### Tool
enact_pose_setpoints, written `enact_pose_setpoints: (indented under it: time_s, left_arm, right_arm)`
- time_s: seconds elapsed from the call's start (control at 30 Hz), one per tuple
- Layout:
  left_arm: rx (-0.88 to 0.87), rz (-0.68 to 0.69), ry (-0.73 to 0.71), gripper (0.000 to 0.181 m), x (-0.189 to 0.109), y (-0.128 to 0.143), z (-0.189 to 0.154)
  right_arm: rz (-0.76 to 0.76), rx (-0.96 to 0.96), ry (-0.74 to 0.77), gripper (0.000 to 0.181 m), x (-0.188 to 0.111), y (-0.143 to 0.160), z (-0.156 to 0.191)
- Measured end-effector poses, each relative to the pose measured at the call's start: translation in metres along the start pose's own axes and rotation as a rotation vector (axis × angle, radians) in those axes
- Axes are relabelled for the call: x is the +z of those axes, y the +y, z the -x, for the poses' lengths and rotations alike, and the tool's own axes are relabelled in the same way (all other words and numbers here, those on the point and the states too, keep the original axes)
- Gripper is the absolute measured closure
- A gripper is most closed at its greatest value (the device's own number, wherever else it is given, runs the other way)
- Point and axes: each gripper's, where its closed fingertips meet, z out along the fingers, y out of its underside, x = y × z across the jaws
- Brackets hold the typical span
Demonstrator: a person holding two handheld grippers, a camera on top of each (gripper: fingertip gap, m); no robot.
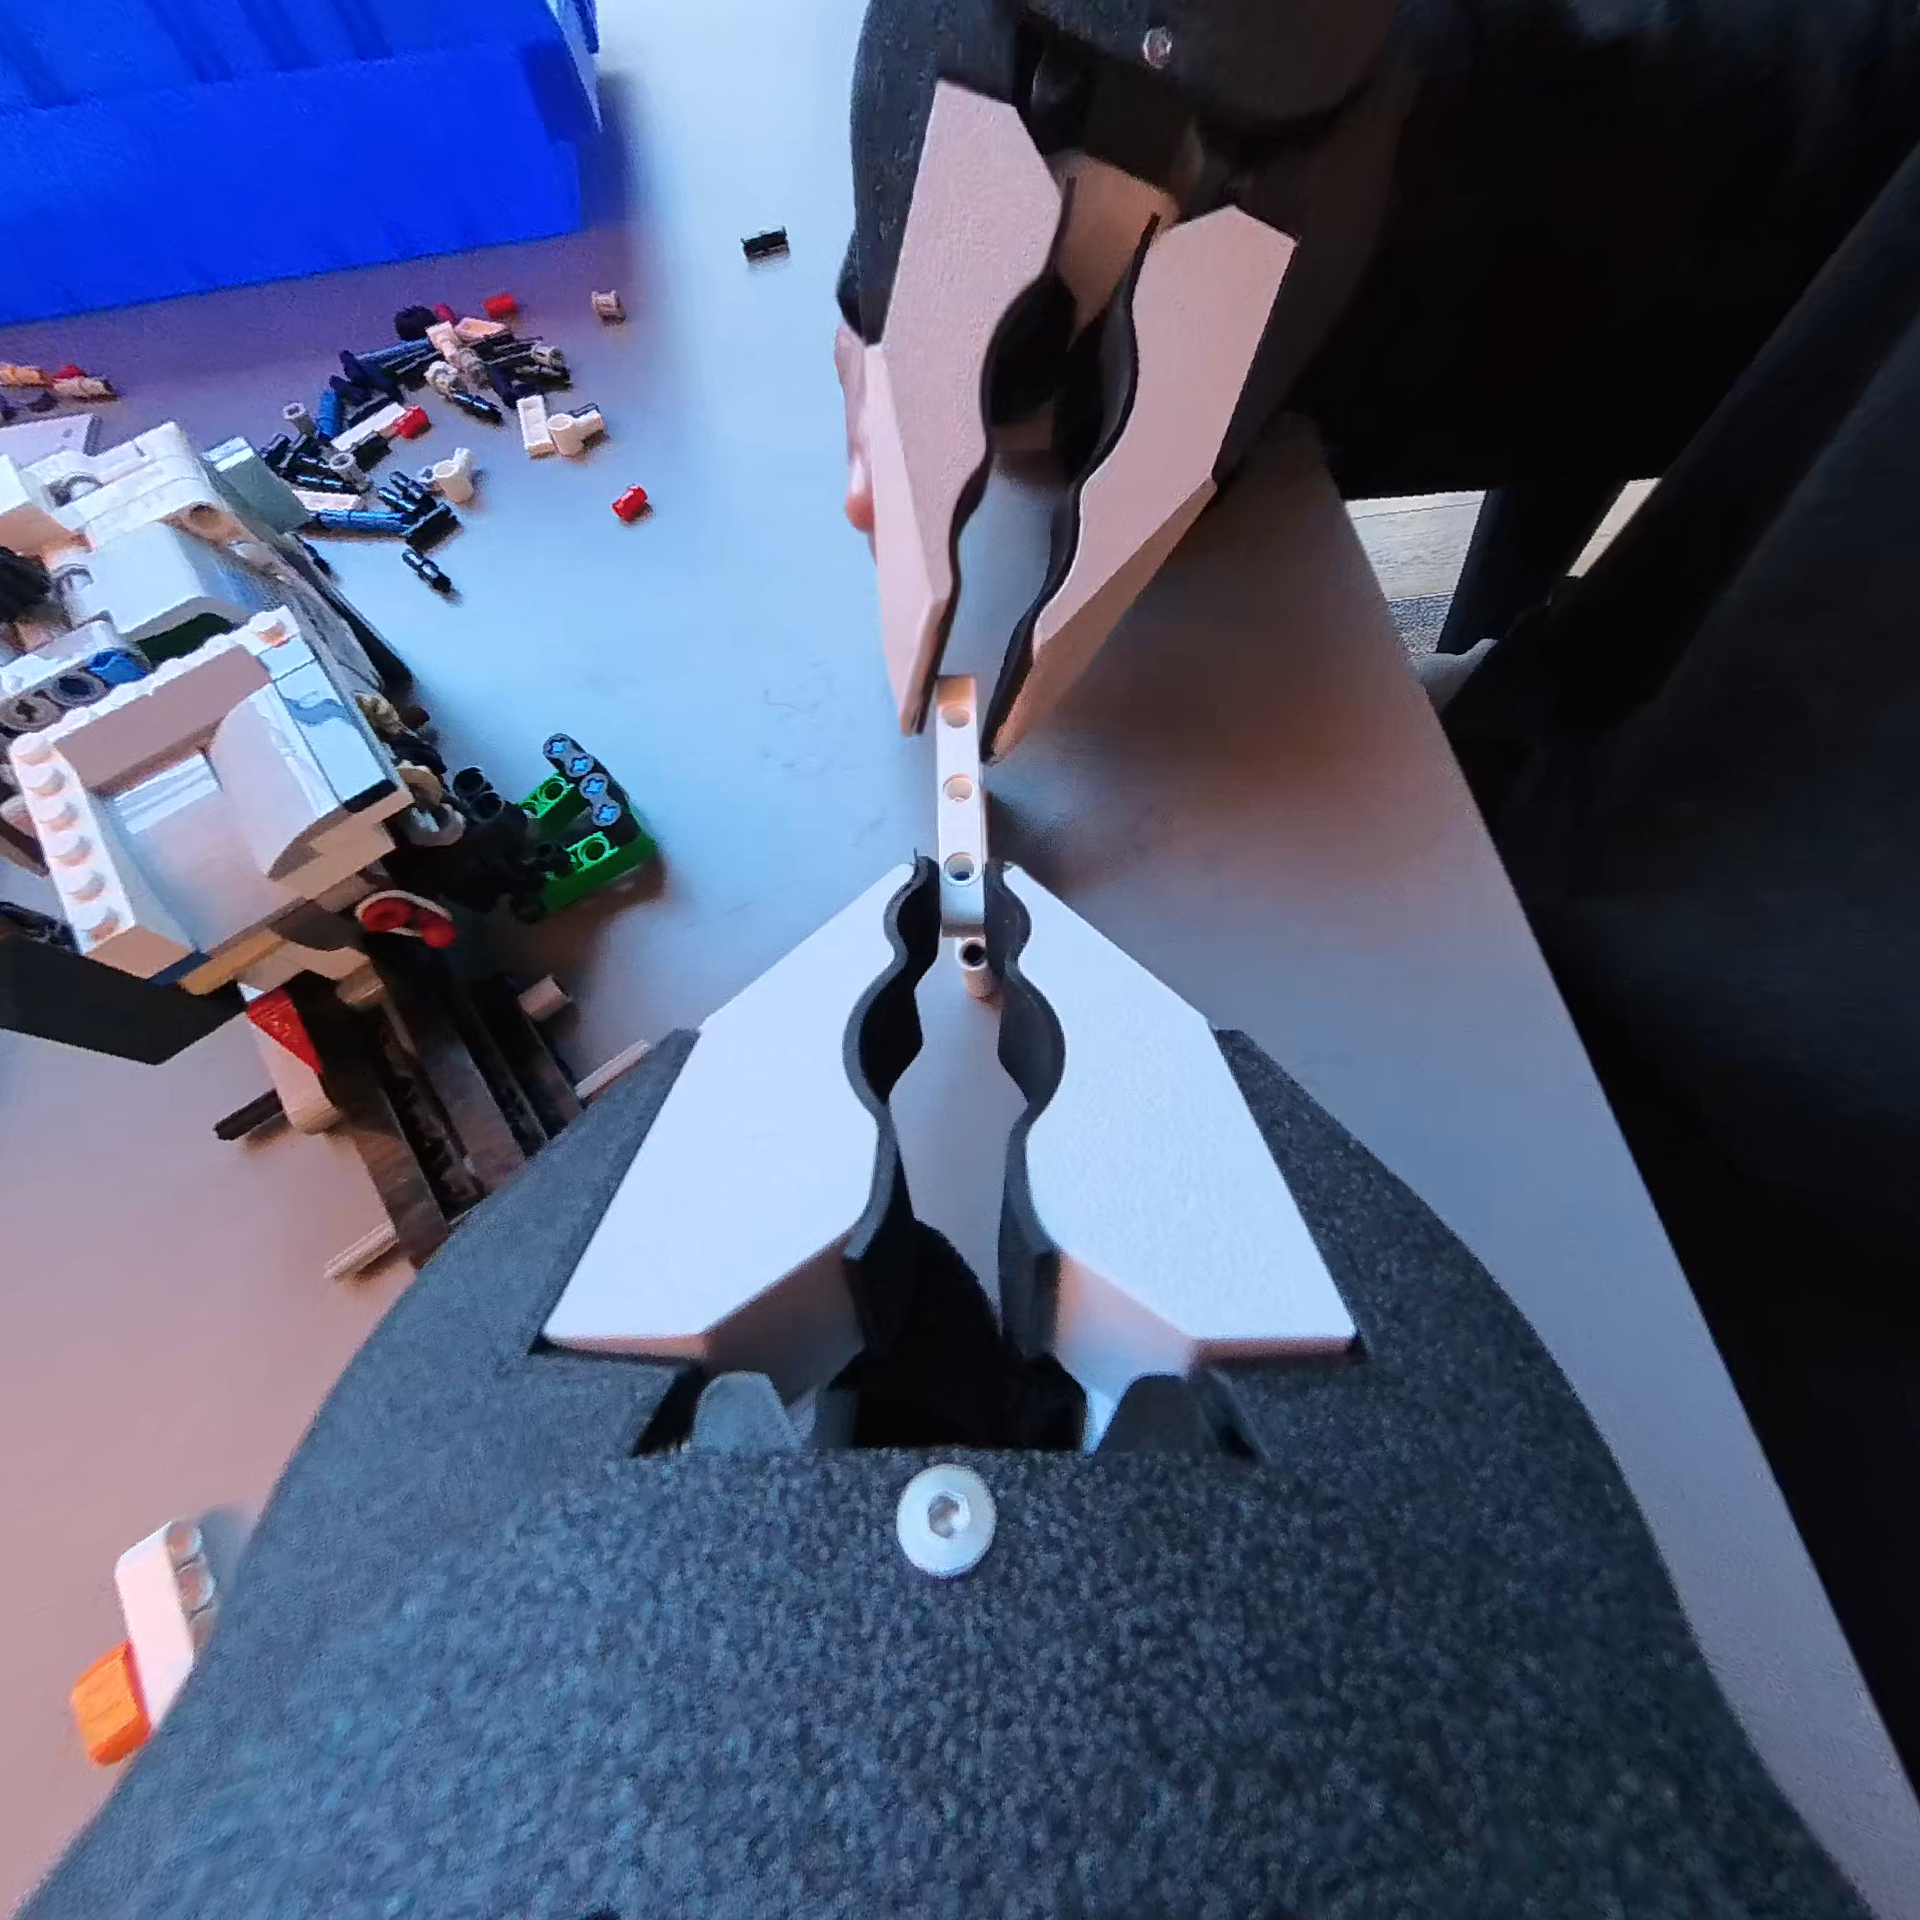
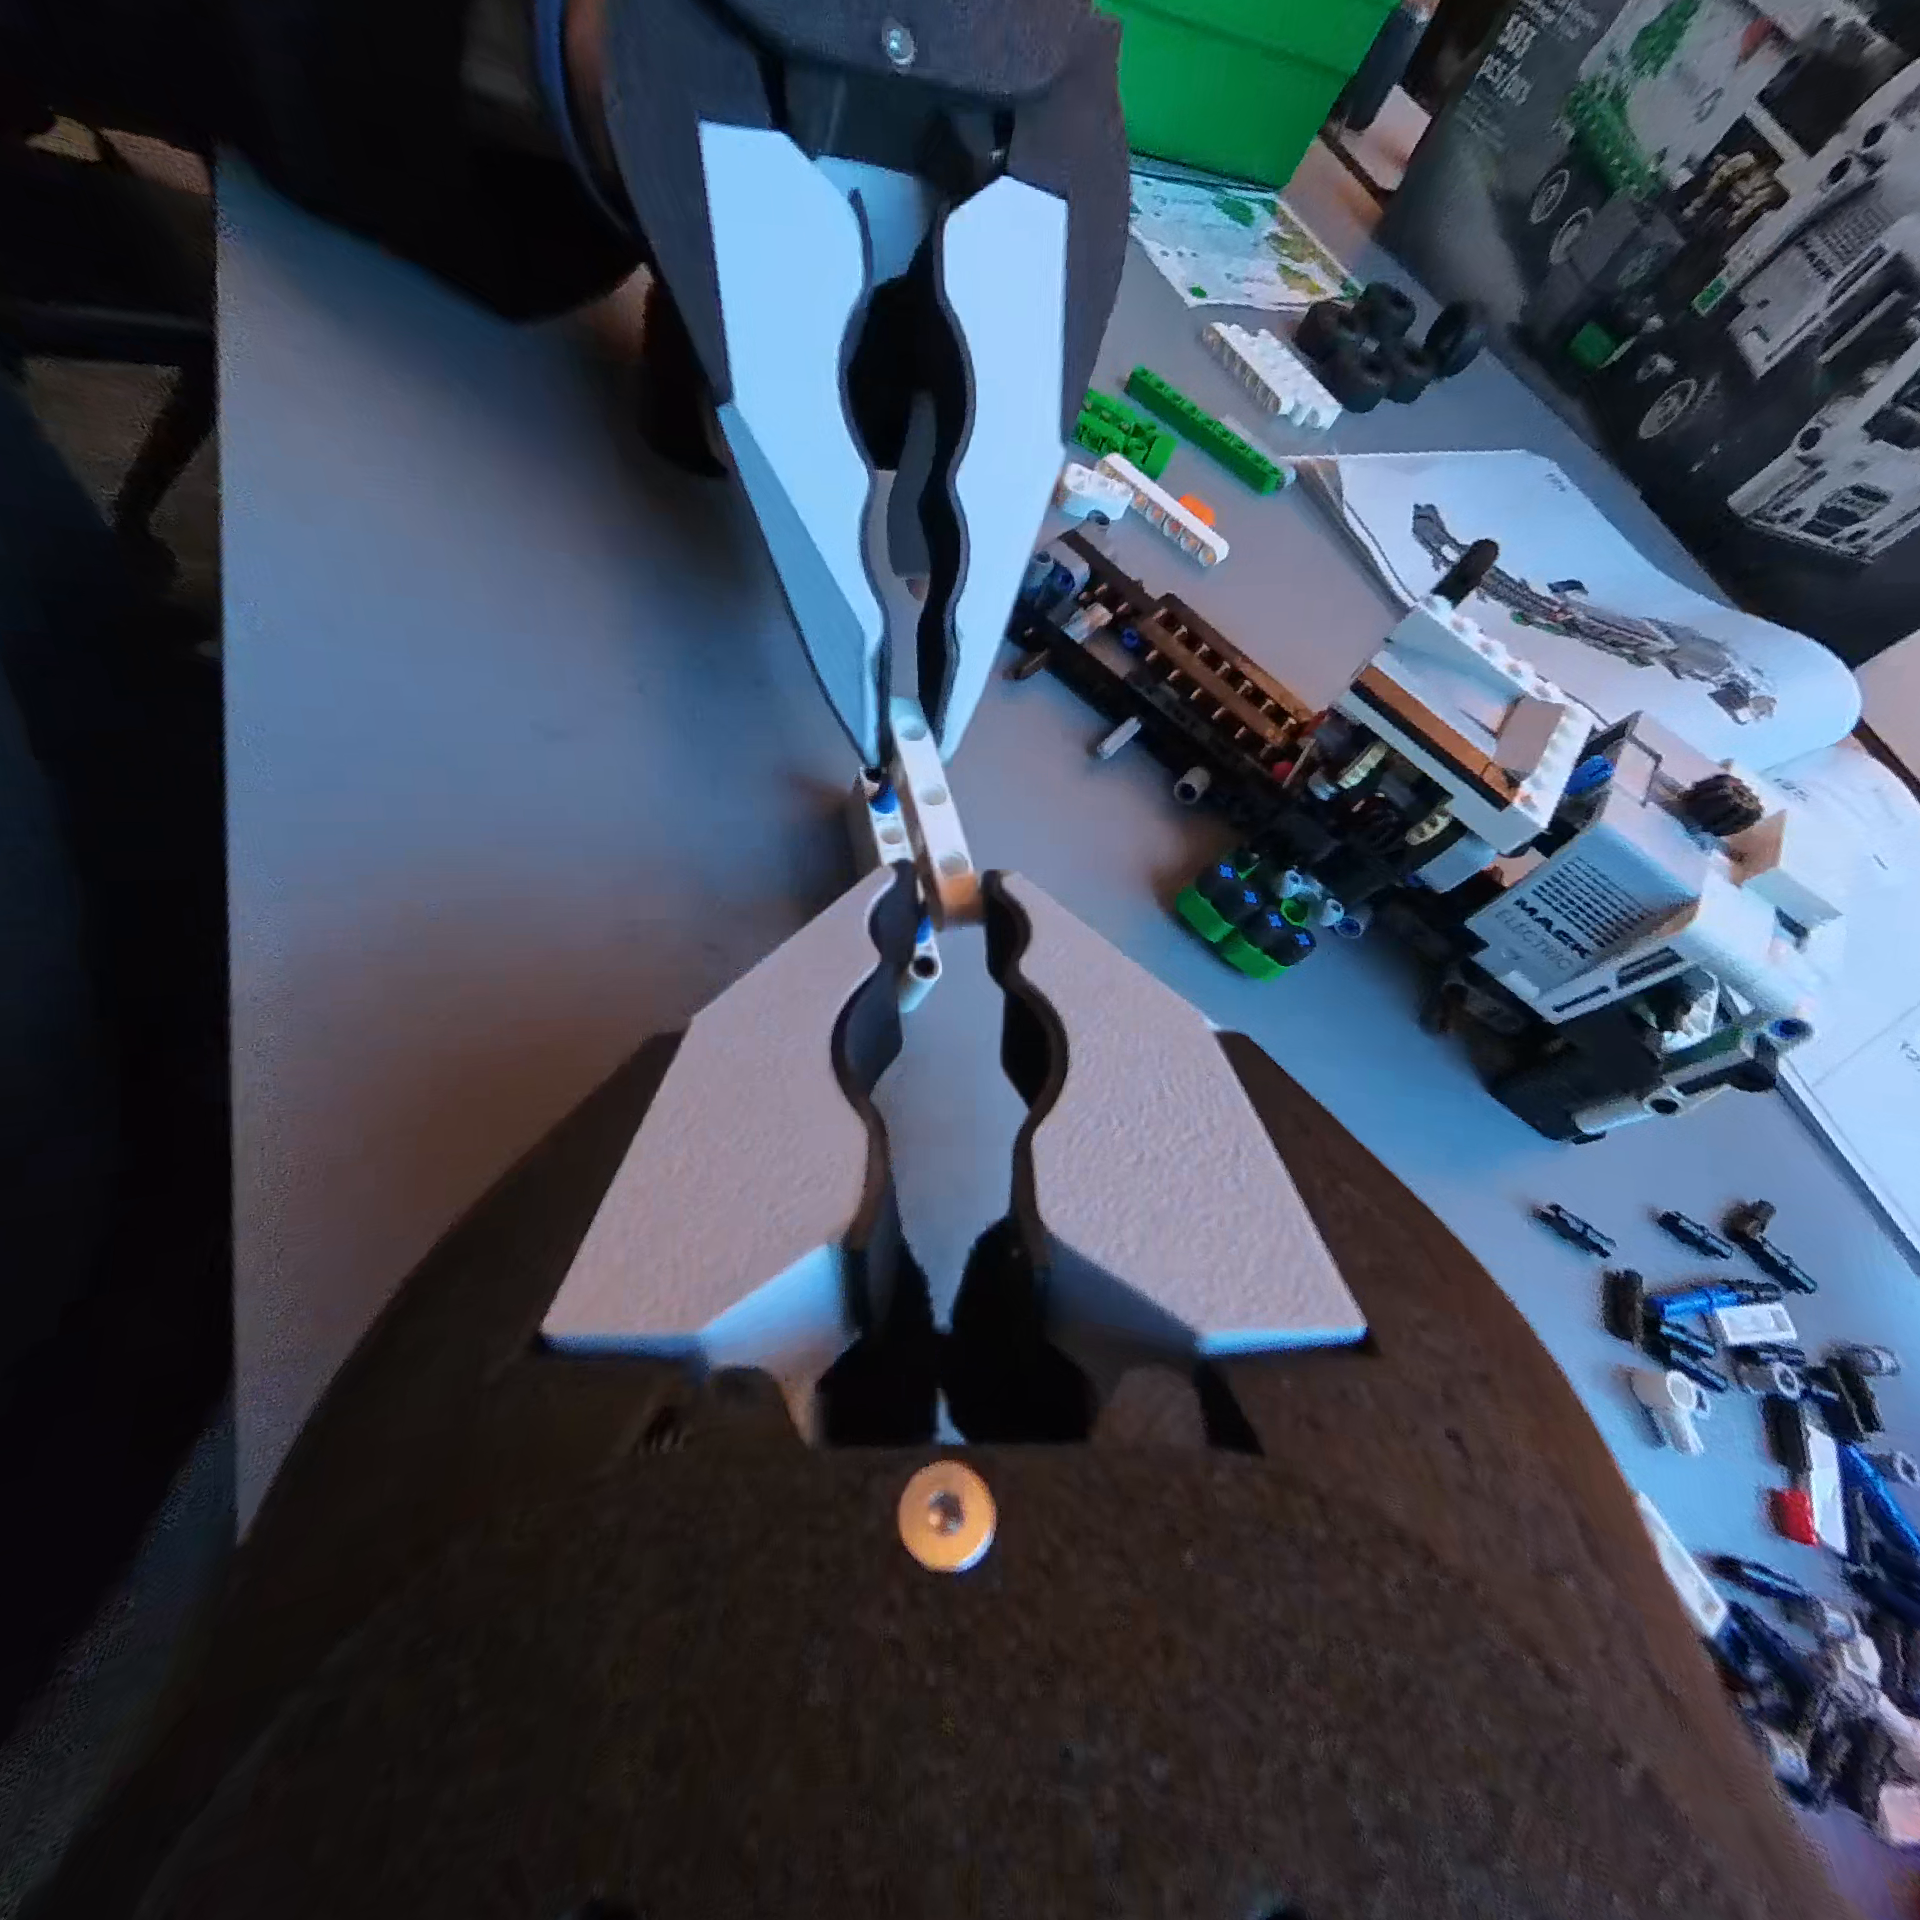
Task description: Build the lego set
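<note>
A short white beam with holes (image 1: 958, 800) is held in the air between both grippers, over the table's near edge. My left gripper (image 1: 956, 896) is shut on one end. My right gripper (image 1: 948, 727) comes in from above and is shut on the other end. In the right wrist view, my right gripper (image 2: 948, 896) pinches the white beam (image 2: 938, 821). A second white beam with blue pins (image 2: 881, 823) lies against it, and the left gripper (image 2: 906, 740) grips the far end. The partly built white truck (image 1: 208, 748) stands to the left and also shows in the right wrist view (image 2: 1558, 831).
Loose pins and connectors (image 1: 416, 436) (image 2: 1766, 1382) are scattered on the grey table (image 1: 727, 582). A small green and black assembly (image 1: 592, 821) lies by the truck. A blue bin (image 1: 260, 135), a green bin (image 2: 1236, 73), black tyres (image 2: 1382, 343), a booklet (image 2: 1610, 582) and the set's box (image 2: 1714, 260) stand behind. My left and right fingertips are right by each other.
</note>
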Motion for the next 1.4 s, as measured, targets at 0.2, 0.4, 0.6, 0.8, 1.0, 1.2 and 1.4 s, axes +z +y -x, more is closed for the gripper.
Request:
enact_pose_setpoints:
  time_s: [0.2,0.4,0.6,0.8,1.0,1.2,1.4]
  left_arm:
    - [-0.024,-0.002,0.014,0.175,0.0007,-0.0006,0.0006]
    - [-0.033,-0.001,0.025,0.175,0.0011,-0.0007,0.0001]
    - [-0.079,-0.008,0.068,0.175,0.0011,-0.0006,-0.0011]
    - [-0.075,-0.004,0.054,0.175,0.0017,-0.0005,-0.0006]
    - [-0.012,0.01,0.0,0.175,0.0021,-0.0004,0.0005]
    - [0.074,0.024,-0.069,0.175,0.0019,-0.0009,0.0019]
    - [0.181,0.043,-0.142,0.175,0.0031,-0.0008,0.0032]
  right_arm:
    - [0.0,0.053,-0.094,0.172,-0.0005,0.0017,0.0011]
    - [0.007,0.091,-0.148,0.173,-0.0008,0.0035,0.0027]
    - [0.011,0.102,-0.153,0.174,-0.0009,0.0036,0.004]
    - [0.015,0.138,-0.169,0.174,-0.0007,0.0039,0.003]
    - [0.017,0.174,-0.187,0.173,-0.0005,0.0042,0.002]
    - [0.02,0.162,-0.177,0.173,-0.0003,0.0047,0.002]
    - [0.015,0.081,-0.139,0.174,-0.0007,0.0055,0.0008]
